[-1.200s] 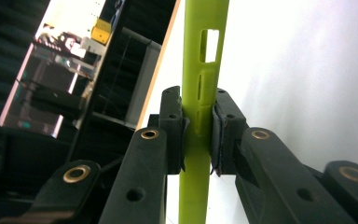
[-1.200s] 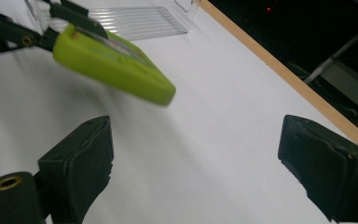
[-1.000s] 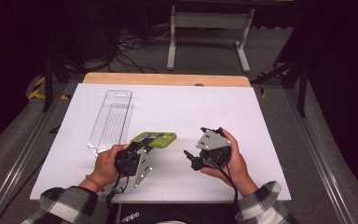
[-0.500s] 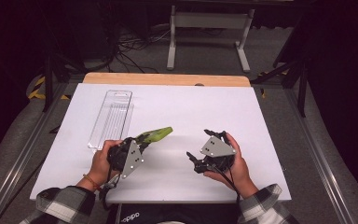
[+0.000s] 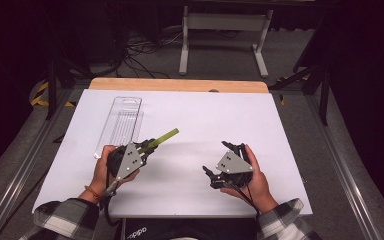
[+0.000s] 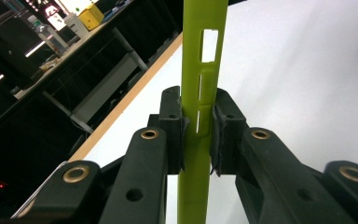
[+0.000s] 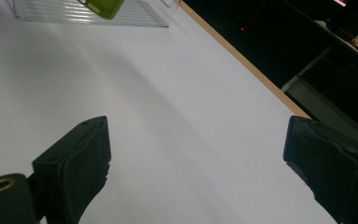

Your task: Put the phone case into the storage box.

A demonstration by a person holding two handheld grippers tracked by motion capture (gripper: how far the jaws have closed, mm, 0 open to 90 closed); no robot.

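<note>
Left gripper view: green phone case (image 6: 200,93) seen edge-on, with side cutouts, jaws clamped on it from both sides. High view reads it as a thin green strip sticking out of the left gripper (image 5: 141,150), angled toward the table's (image 5: 205,115) far right, lifted off the white surface, just beside the clear plastic tray (image 5: 120,125) at the left edge. Left hand (image 5: 102,170) wraps its gripper near the front-left corner. Right gripper (image 5: 211,175) sits low near the front edge, jaws wide apart, holding nothing, right hand (image 5: 252,180) cupping it.
</note>
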